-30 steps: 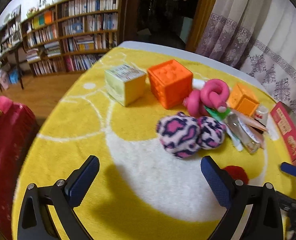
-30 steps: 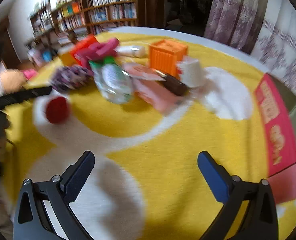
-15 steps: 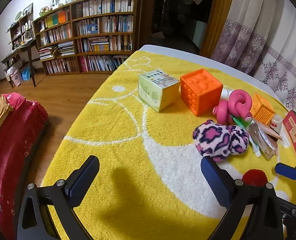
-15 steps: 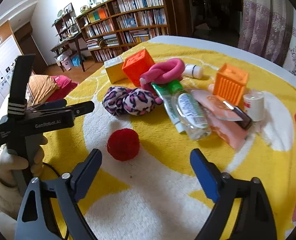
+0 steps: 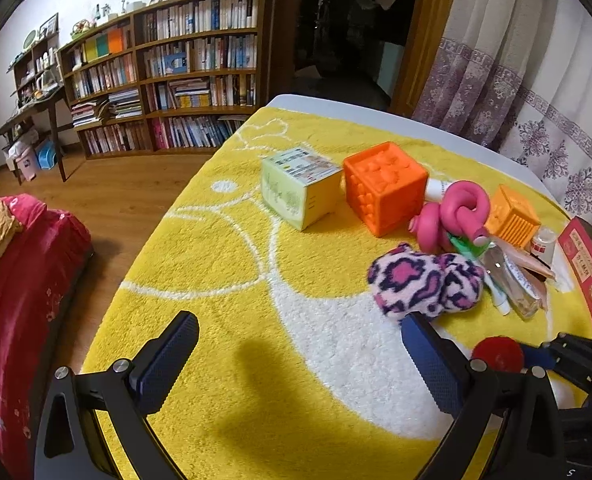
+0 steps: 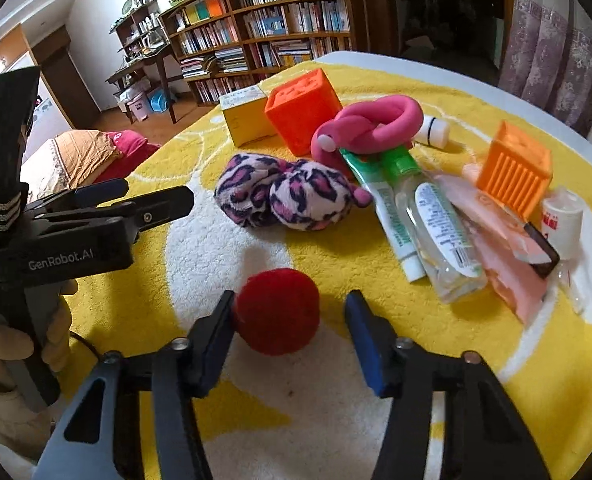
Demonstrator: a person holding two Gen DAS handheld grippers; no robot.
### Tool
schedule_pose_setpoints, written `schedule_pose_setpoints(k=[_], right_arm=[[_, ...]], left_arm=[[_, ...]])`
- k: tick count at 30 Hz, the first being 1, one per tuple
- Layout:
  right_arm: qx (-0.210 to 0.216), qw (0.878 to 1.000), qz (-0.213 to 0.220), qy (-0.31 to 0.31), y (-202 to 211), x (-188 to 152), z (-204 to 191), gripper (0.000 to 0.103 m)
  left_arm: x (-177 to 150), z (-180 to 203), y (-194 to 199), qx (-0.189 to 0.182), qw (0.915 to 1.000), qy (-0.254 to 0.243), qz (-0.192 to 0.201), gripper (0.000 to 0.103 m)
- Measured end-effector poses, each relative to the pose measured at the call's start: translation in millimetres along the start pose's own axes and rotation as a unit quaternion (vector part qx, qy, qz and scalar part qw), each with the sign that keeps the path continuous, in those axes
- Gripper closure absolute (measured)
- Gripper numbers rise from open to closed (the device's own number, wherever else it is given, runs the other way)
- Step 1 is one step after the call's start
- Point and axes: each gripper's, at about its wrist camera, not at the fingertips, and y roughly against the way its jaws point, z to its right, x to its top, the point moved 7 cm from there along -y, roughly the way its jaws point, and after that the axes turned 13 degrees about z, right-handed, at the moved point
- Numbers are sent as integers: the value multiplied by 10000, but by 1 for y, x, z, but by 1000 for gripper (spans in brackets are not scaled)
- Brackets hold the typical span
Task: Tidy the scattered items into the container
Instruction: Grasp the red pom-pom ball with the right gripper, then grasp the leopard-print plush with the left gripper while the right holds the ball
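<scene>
A red pompom ball [image 6: 277, 311] lies on the yellow and white rug [image 6: 476, 360]. My right gripper [image 6: 290, 332] is open around it; the left finger touches the ball, the right finger stands apart. The ball also shows in the left wrist view [image 5: 497, 354]. My left gripper [image 5: 296, 356] is open and empty over the rug, near a pink leopard plush [image 5: 424, 283]. Behind lie a large orange cube [image 6: 304, 106], a pink knotted toy [image 6: 372, 126], a small orange cube [image 6: 514, 168], tubes and a clear bottle [image 6: 436, 232]. A red container [image 5: 586, 276] sits at the right edge.
A yellow-green box [image 5: 300, 186] stands left of the large orange cube. A small white bottle [image 6: 562, 220] and pink packets [image 6: 504, 264] lie at the right. A red bedspread [image 5: 20, 280] and wooden floor lie left of the table; bookshelves [image 5: 184, 76] and curtains [image 5: 536, 92] stand behind.
My right gripper has moved in on the red ball and narrowed around it. My left gripper has drawn back slightly, still open.
</scene>
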Motion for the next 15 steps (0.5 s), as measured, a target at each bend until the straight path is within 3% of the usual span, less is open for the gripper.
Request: schedule_pose_setpoints(k=[1,9,15], right_arm=[[28,10000,17,-24,1,0,0,62],[-329,9987,343,-164,36,-6,25,62],[-441,9974,440,-364,50,-10,46,62]], left_arm=[[2,4,0,-47,10000,-31,4,0],[13,57,-1,-415,9973,-597,49,0],[10,86,-22,-361,9941,-1023,-95,0]])
